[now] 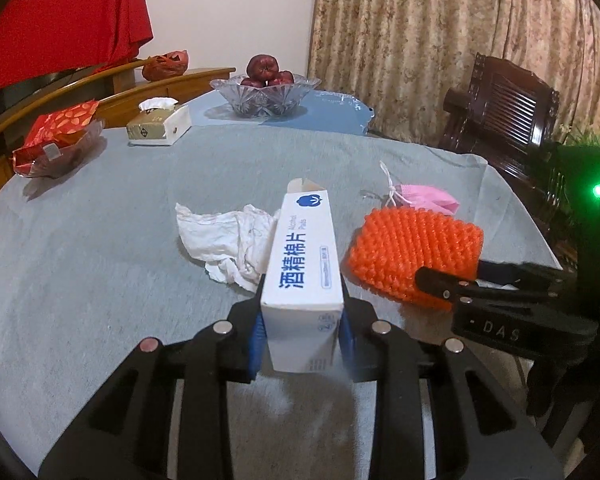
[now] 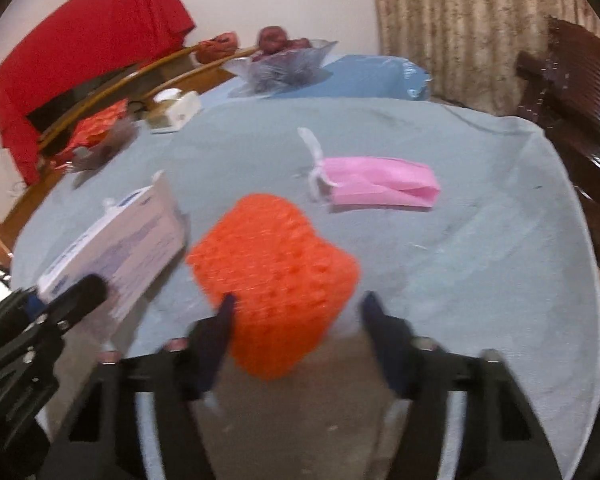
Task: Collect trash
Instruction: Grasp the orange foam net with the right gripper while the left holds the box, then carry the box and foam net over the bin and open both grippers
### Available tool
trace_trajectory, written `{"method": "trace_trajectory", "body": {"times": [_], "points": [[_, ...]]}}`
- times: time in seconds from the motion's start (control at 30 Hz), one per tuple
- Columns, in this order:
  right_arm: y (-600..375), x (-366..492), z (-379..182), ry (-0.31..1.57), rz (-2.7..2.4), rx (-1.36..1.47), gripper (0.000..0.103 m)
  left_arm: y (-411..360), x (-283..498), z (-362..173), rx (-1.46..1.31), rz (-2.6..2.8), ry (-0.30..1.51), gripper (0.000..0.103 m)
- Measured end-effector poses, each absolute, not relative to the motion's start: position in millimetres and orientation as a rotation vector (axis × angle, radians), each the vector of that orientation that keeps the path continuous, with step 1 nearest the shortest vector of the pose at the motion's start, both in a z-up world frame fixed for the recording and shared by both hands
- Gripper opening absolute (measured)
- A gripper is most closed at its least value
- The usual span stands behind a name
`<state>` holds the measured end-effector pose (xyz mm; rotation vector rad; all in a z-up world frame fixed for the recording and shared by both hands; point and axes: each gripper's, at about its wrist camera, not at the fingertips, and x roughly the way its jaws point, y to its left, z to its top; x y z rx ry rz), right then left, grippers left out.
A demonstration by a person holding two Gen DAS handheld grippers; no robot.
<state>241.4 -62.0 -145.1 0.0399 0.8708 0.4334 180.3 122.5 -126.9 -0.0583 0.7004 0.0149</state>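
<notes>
My left gripper is shut on a white alcohol-pads box, gripping its near end; the box also shows in the right wrist view. A crumpled white tissue lies left of the box. An orange foam fruit net lies right of it, with a pink face mask behind. My right gripper is open, its fingers on either side of the near end of the orange net. The mask lies beyond it. The right gripper's fingers also show in the left wrist view.
The round table has a grey cloth. At the back stand a glass bowl of apples, a tissue box and a dish with red snack packets. A dark wooden chair stands at the right.
</notes>
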Motion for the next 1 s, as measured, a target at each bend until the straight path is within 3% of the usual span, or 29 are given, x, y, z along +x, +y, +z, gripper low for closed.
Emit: {"method": "trace_trajectory", "body": {"times": [0.07,0.17,1.0], "points": [[-59,237,-141,0.859,0.463,0.037,0.031,122,179,-125,-0.057,0.013,0.694,0.029],[-60,231,-132,0.836,0.468,0.041,0.028,120,176,-120,-0.056,0.011,0.686,0.029],[-151,146,-39,0.619,0.334,0.081,0.028,31,132,-64,-0.033,-0.156,0.619,0.029]]}}
